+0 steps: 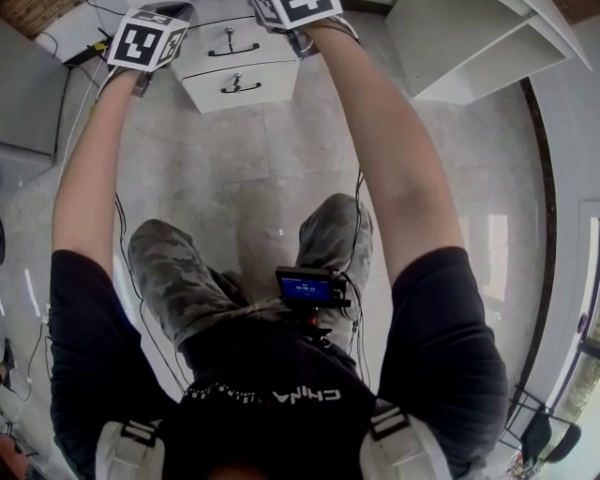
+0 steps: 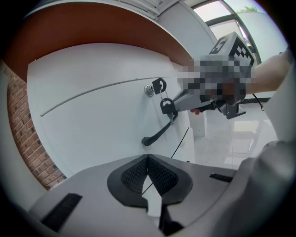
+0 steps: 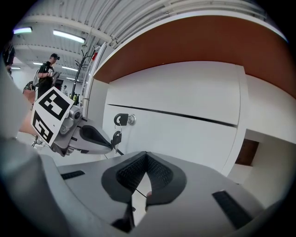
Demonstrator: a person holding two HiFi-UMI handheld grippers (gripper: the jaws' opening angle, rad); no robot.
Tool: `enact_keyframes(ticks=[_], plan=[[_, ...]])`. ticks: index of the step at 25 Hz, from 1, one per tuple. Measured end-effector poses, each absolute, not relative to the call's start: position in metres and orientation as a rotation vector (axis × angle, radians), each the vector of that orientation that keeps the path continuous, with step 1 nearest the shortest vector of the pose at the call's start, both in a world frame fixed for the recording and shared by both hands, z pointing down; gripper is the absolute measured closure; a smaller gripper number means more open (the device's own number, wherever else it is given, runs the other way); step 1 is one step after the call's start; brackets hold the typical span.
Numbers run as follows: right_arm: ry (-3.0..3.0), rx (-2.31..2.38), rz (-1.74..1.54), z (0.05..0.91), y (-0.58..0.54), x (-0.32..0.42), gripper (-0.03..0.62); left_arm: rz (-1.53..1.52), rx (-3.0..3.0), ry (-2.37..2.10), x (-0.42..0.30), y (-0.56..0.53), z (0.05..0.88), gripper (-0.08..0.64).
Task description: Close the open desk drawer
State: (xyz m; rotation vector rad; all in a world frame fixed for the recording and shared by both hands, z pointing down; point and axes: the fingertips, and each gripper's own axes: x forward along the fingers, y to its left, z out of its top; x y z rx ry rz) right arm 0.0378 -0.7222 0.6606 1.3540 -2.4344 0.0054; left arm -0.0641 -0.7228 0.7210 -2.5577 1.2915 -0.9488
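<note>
Pressed together on nothing, the fingers (image 2: 134, 175) of the left gripper (image 2: 148, 158) face the white drawer (image 2: 101, 120), below its one black handle (image 2: 155, 135). Those of the right gripper (image 3: 145, 156), likewise closed and empty, sit beside that handle, under one keyed lock (image 2: 149, 89). Two drawer fronts (image 1: 246, 94) show from above.

Floor (image 1: 234, 159): pale glossy tiles with reflections. White open shelf unit (image 1: 469, 47) stood at the far right, on the floor. Black chair (image 1: 544, 436) sat at the near right edge. Thin cables (image 1: 28, 361) trailed over the tiles on the left. Red brick wall (image 2: 27, 139) noted. A bystander (image 3: 46, 74) stood in the background beside a coat stand (image 3: 85, 69), under lit ceiling strip lights (image 3: 69, 36). Bright window (image 2: 222, 9) noted high up.
</note>
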Motion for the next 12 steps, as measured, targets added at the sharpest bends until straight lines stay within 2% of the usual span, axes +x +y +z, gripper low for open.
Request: enact_keyframes(ticks=[12], plan=[[-2.372,1.377,-0.01,0.653,-0.711,0.033,0.579,-0.874,-2.534,1.321,-0.072,-0.702,0.688,0.548]])
